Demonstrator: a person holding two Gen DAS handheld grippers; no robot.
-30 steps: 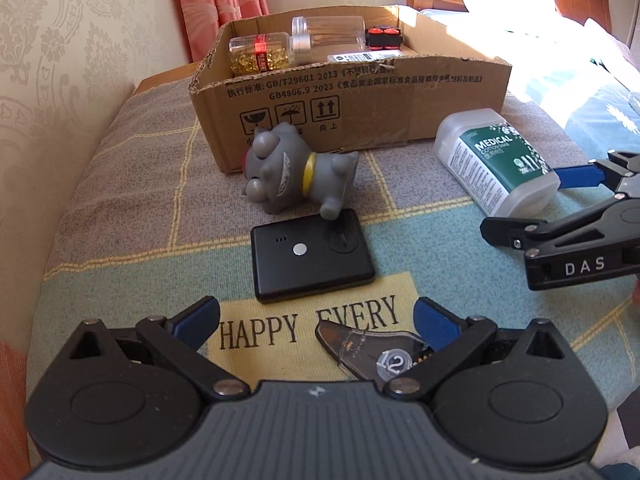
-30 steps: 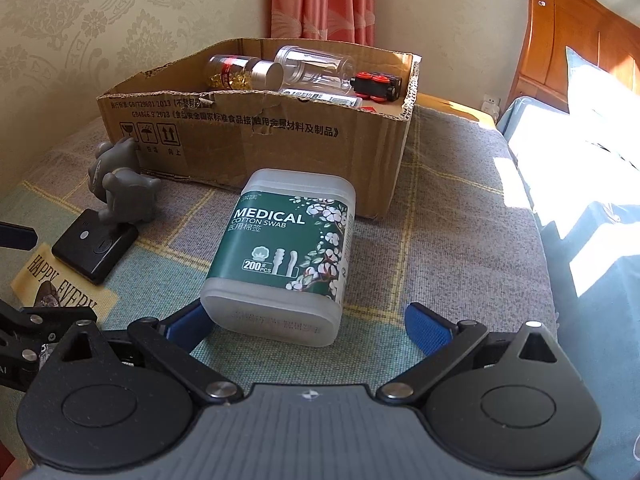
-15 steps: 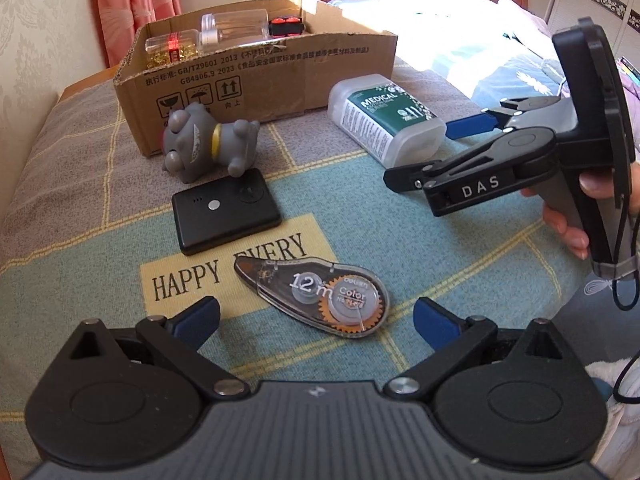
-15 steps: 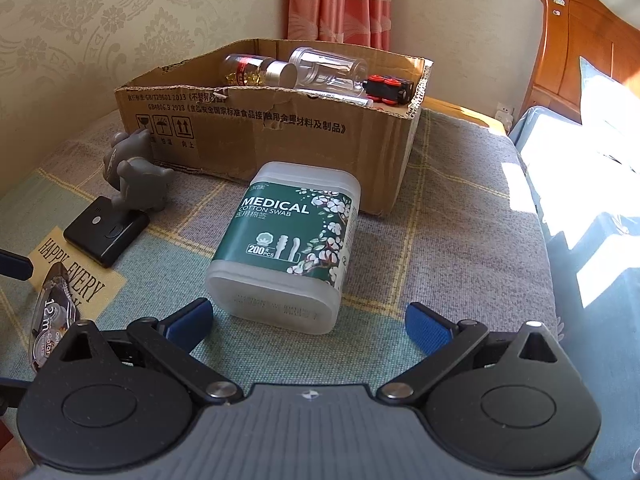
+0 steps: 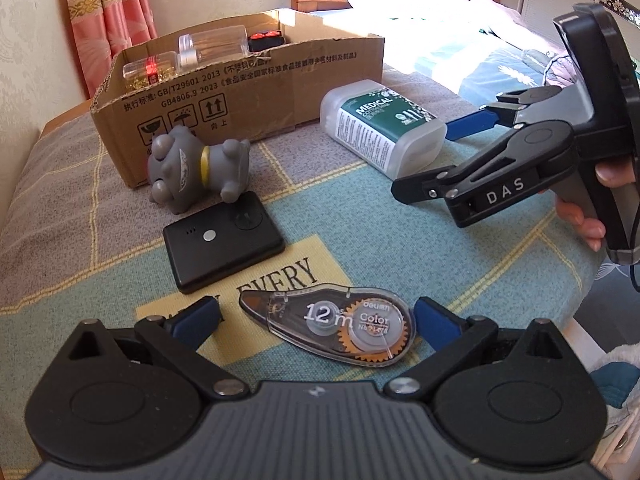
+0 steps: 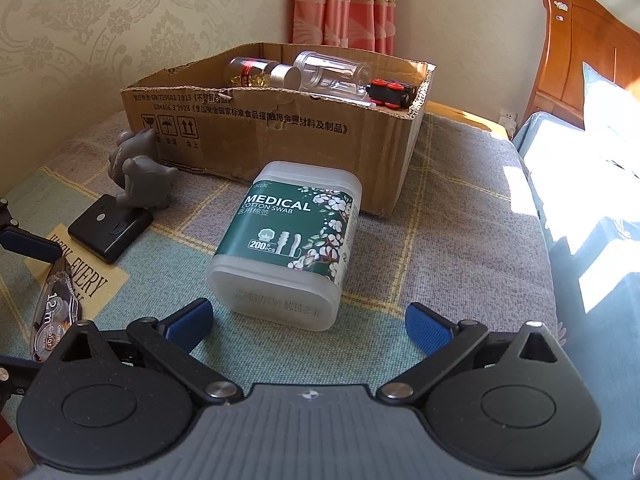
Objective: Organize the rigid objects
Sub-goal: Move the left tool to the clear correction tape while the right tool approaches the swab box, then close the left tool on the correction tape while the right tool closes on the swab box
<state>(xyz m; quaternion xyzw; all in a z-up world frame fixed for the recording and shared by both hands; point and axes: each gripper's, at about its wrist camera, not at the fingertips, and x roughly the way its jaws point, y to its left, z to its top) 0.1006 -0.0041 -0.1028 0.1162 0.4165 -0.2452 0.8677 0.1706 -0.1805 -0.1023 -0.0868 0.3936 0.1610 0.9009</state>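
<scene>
Now the left gripper point(image 5: 316, 316) hangs wide open around the correction tape dispenser point(image 5: 332, 326) lying on the table's cloth point(image 5: 500, 264). Likewise open, the right gripper point(image 6: 310, 320) sits just short of the cotton swab box point(image 6: 288, 244), which lies beside the cardboard box point(image 6: 276, 128).

Checked tablecloth point(image 5: 100, 216) carries cardboard box point(image 5: 256, 92), swab container point(image 5: 380, 128), grey toy point(image 5: 196, 168), black device point(image 5: 224, 248), tape dispenser point(image 5: 332, 324).
</scene>
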